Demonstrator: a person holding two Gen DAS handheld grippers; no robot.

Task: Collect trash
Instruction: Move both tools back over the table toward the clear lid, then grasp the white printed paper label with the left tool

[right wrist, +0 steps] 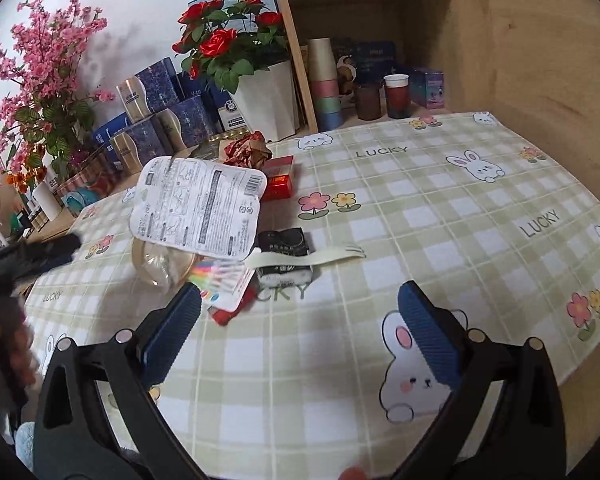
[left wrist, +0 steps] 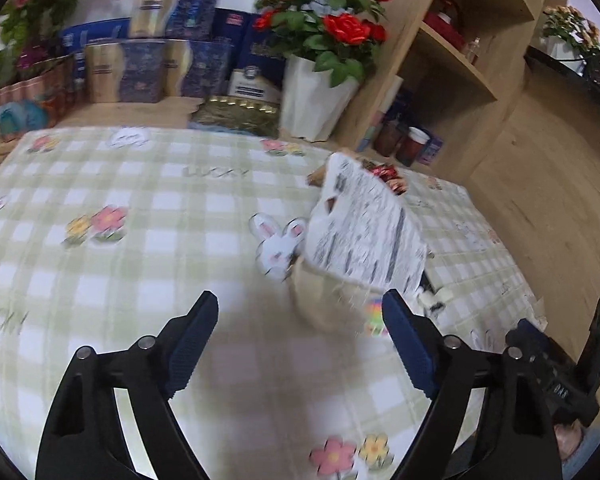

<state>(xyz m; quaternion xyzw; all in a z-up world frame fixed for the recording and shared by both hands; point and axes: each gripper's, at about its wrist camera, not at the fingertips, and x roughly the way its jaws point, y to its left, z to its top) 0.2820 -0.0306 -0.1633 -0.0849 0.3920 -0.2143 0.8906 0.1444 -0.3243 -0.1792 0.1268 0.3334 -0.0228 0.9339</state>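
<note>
Both spread wide and empty above the checked tablecloth (right wrist: 380, 208), left gripper (left wrist: 300, 336) and right gripper (right wrist: 300, 312), seemingly poised to pick from the trash pile (right wrist: 228, 232), heaped together mid-table under a printed white package (right wrist: 198, 208).

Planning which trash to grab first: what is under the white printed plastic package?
The white printed plastic package rests tilted on a clear plastic container, which pokes out below it. Colourful packaging lies at its lower edge. Anything farther underneath is hidden.
</note>
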